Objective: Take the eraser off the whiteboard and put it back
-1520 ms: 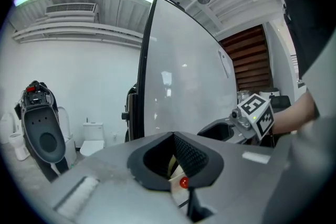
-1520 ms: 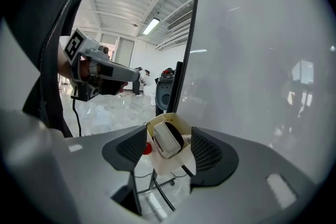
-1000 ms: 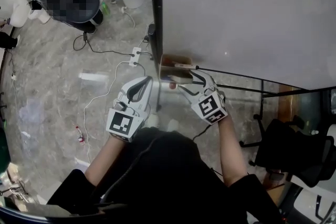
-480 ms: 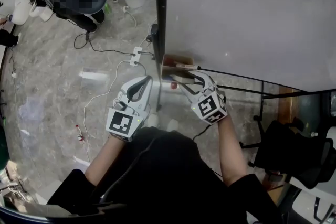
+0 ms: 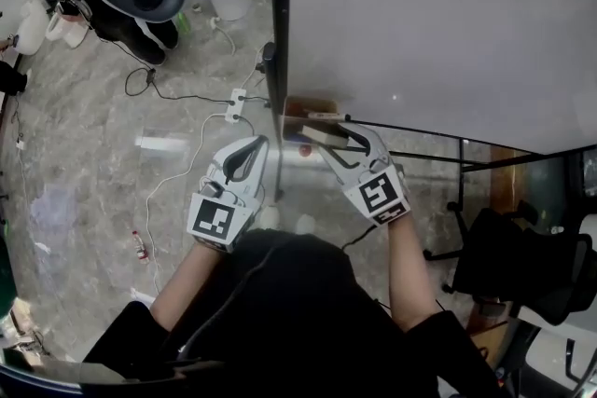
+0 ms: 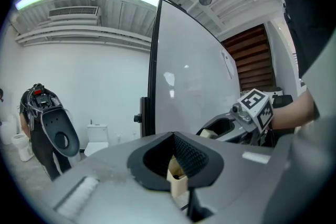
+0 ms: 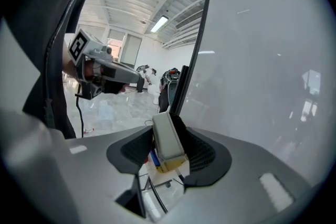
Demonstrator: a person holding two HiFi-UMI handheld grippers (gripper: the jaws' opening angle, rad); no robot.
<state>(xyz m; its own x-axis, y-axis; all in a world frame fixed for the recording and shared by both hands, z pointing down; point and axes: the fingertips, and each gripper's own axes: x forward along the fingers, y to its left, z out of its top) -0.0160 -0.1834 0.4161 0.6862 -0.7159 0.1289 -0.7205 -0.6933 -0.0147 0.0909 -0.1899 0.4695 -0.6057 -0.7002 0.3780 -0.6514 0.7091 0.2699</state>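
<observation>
Right tool [image 5: 310,138] grips the eraser [image 7: 167,136] beside the smooth whiteboard [image 5: 429,23].
Its jaws have just closed on the pale rectangular block. The left tool [image 5: 264,144] is closed and empty by the black frame post [image 5: 277,33].

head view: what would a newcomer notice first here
The big pale whiteboard fills the upper right. Near its lower left corner the right gripper, whose jaws have just been closing, grips the white eraser. The left gripper sits beside it, shut, holding nothing.
</observation>
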